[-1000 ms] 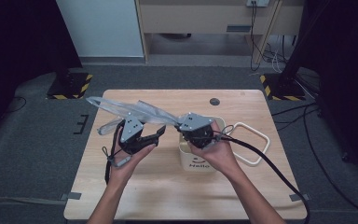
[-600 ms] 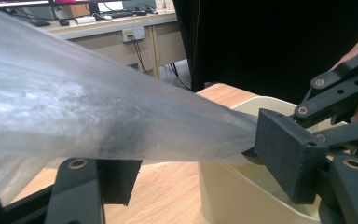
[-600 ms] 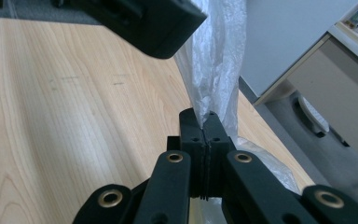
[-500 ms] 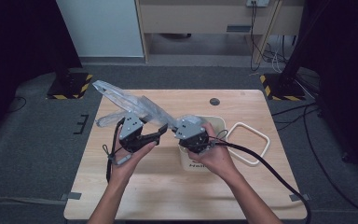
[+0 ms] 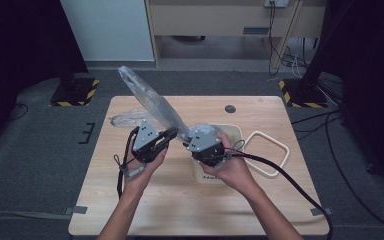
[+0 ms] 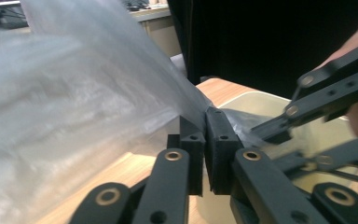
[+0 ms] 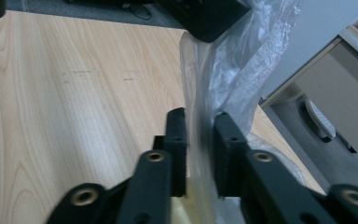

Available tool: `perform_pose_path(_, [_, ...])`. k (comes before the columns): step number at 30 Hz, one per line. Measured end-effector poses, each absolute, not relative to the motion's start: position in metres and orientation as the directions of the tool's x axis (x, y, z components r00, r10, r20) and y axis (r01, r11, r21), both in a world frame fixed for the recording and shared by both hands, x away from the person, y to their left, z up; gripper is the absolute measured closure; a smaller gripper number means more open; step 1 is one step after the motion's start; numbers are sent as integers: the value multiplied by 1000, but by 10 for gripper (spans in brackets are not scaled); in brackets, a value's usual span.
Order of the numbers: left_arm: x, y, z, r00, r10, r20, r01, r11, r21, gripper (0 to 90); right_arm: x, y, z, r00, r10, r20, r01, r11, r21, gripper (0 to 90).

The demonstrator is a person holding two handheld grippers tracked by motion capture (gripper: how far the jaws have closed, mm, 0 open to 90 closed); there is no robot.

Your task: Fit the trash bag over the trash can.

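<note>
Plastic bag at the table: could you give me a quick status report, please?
Left gripper shut on plastic bag, just closed. Right gripper just opening, bag between pads, not pressed. Bin beneath, lid frame beside. Nothing obstructing.

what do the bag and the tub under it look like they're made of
bag: thin clear plastic film, glossy; it crinkles and the table shows through. Tub: probably smooth cream plastic with a matte look. Table: pale wood or wood-look laminate, with visible grain.

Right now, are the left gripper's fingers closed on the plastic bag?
Yes, the left gripper has its fingers pinched together on the clear plastic bag.
</note>
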State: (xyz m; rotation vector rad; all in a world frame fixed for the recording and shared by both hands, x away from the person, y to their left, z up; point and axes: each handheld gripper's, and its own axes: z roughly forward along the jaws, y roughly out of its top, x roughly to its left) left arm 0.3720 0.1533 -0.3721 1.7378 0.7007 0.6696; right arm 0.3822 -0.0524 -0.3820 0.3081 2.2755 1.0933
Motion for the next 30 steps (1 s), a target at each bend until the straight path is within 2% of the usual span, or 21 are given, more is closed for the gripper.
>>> perform_pose_path(5, [372,155,-369,660,744,107,121,-245,962,891,378,-61,-370,-797,447,-406,-41,630,775,532])
perform_pose_path(8, [372,156,-367,656,746,114,116,-250,961,894,378,-68,-364,-797,453,-398,-32,627,778,502])
perform_pose_path(10, [372,157,-366,656,746,115,116,-250,961,896,378,-72,-360,-796,459,-395,-30,621,783,520])
perform_pose_path(14, [371,159,-365,655,746,122,111,-255,961,897,379,-81,-355,-794,475,-380,-32,592,806,637])
perform_pose_path(18, [369,160,-362,659,741,133,101,-262,960,898,386,-93,-358,-776,513,-367,9,591,807,703])
perform_pose_path(30, [363,155,-343,684,710,169,50,-276,960,899,406,-116,-377,-744,562,-361,127,650,749,761])
